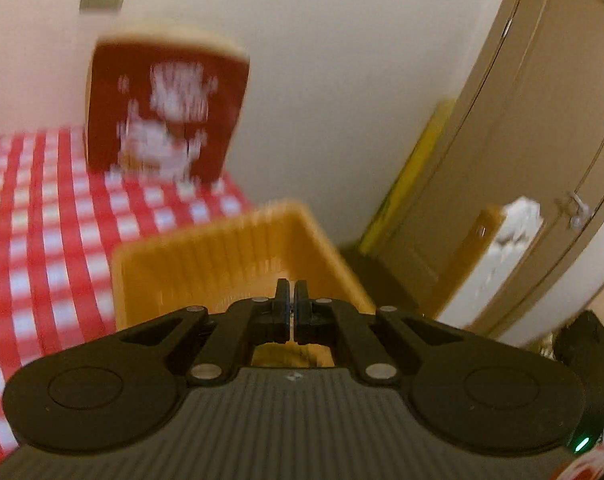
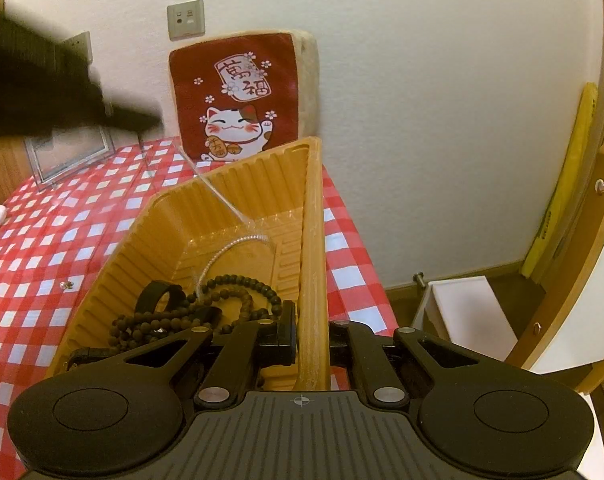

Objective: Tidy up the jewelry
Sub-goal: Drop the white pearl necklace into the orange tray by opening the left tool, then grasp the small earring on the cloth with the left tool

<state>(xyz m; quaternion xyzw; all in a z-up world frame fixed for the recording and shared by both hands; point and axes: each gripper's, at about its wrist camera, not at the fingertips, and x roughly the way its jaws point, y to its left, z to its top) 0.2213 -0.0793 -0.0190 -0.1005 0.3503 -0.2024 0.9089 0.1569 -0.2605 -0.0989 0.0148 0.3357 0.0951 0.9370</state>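
A ribbed orange plastic tray (image 2: 238,200) is seen on a table covered with a red-and-white checked cloth (image 2: 42,248), near the table's right edge and in front of a cream wall. The tray's right wall (image 2: 311,240) is clamped between the fingers of the right gripper (image 2: 311,336), one finger inside the tray and one outside it. Inside the tray, a string of dark brown round beads (image 2: 238,292) is coiled at the near end, a black band-like loop (image 2: 158,294) lies beside the beads, and a thin strand of small pale beads (image 2: 222,254) is curved across the tray floor. A small metallic piece (image 2: 66,284) is seen on the cloth, left of the tray.

The left gripper (image 1: 290,292) is held over the tray with its fingers together and nothing visibly between them; its view is blurred.

Behind the tray, a red cushion with a white lucky-cat picture (image 2: 236,100) is propped against the wall. Two Chinese characters are printed on a plaque above the cat, the lower reading 福. A clear acrylic frame (image 2: 72,156) is seen at the table's far left.
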